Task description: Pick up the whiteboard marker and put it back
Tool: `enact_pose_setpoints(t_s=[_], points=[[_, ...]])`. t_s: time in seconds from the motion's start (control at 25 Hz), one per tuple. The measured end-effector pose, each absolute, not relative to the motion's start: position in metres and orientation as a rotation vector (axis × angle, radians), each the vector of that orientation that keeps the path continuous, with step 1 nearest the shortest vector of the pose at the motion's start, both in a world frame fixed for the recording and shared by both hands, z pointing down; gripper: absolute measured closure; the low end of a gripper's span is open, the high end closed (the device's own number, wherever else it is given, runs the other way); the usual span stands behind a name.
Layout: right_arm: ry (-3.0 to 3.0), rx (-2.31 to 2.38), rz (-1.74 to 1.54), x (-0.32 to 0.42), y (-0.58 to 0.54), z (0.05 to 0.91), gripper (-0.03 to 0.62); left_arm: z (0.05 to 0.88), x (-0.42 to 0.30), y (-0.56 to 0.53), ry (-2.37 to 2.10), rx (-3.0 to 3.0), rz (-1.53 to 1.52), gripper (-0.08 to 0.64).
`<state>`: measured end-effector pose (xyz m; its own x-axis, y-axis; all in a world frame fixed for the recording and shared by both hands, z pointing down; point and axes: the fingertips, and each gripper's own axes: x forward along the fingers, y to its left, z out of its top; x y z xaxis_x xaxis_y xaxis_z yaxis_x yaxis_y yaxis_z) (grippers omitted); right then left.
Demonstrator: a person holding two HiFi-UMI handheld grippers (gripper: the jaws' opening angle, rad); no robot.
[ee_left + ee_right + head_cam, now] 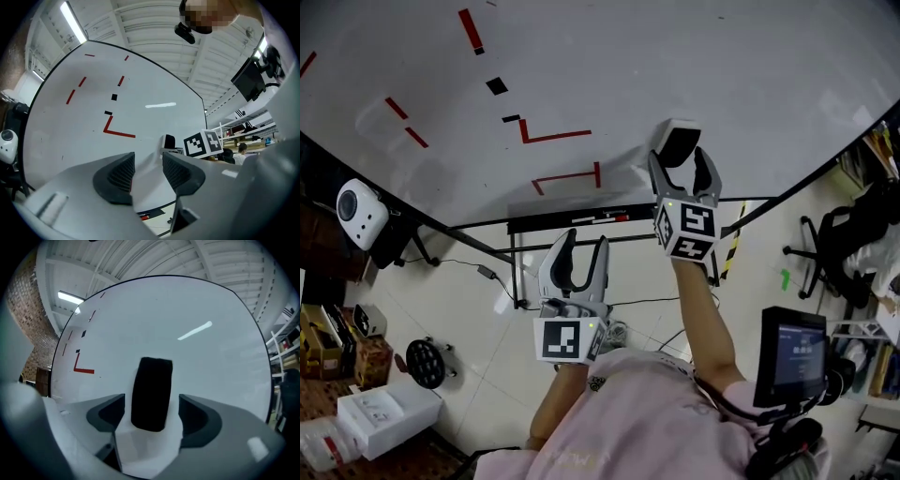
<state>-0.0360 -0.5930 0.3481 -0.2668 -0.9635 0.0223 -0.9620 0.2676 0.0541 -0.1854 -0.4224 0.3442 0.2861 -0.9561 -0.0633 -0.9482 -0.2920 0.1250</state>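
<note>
Whiteboard marker point(611, 217) lies in tray point(542, 225) under whiteboard point(694, 56). Judged light, stiff, slick-barrelled; take mid-barrel. Left tongs point(586, 240) apart, empty. Right tongs point(680, 161) apart around eraser point(678, 141), not pressing.

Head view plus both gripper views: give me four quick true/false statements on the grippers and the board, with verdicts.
1. The right gripper is shut on the eraser. False: its jaws stand apart, and the eraser sits between them with a gap on each side.
2. The left gripper has nothing between its jaws. True.
3. The whiteboard has red marks on it. True.
4. The left gripper is up at the whiteboard and the right gripper is back from it. False: in the head view the right gripper is at the whiteboard around the eraser, while the left gripper sits lower, back from the whiteboard.
</note>
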Motion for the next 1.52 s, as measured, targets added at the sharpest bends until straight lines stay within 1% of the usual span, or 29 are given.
enact_pose_setpoints(t_s=[0.04,0.08,0.12,0.16,0.4,0.56,0.68,0.96,1.16,1.36,1.52], points=[[-2.451,1.869,-0.047,-0.036,-0.594,0.349,0.251,0.345,-0.185,-0.425,-1.824,2.467,-0.192,0.387],[-2.444,1.868,-0.051,-0.036,-0.594,0.350,0.311,0.346,-0.185,-0.427,-1.818,2.467,-0.191,0.387],[-2.441,1.867,-0.052,-0.036,-0.594,0.350,0.343,0.347,-0.184,-0.429,-1.814,2.467,-0.189,0.387],[-2.441,1.866,-0.050,-0.037,-0.593,0.350,0.347,0.348,-0.184,-0.431,-1.812,2.467,-0.186,0.387],[-2.444,1.831,-0.074,-0.033,-0.578,0.350,0.354,0.348,-0.180,-0.441,-1.828,2.481,-0.176,0.387],[-2.476,1.778,-0.092,-0.033,-0.542,0.357,0.356,0.344,-0.175,-0.442,-1.843,2.481,-0.230,0.387],[-2.495,1.751,-0.099,-0.024,-0.504,0.354,0.355,0.334,-0.161,-0.422,-1.842,2.503,-0.233,0.387],[-2.541,1.759,-0.115,0.023,-0.395,0.344,0.355,0.326,-0.106,-0.340,-1.870,2.558,-0.192,0.387],[-2.565,1.749,-0.069,0.075,-0.286,0.364,0.354,0.339,-0.056,-0.243,-1.921,2.535,-0.140,0.387],[-2.556,1.701,0.018,0.119,-0.175,0.393,0.355,0.377,-0.012,-0.136,-1.916,2.435,-0.077,0.387],[-2.581,1.695,0.015,0.138,-0.116,0.381,0.355,0.370,0.010,-0.081,-1.924,2.443,-0.066,0.387]])
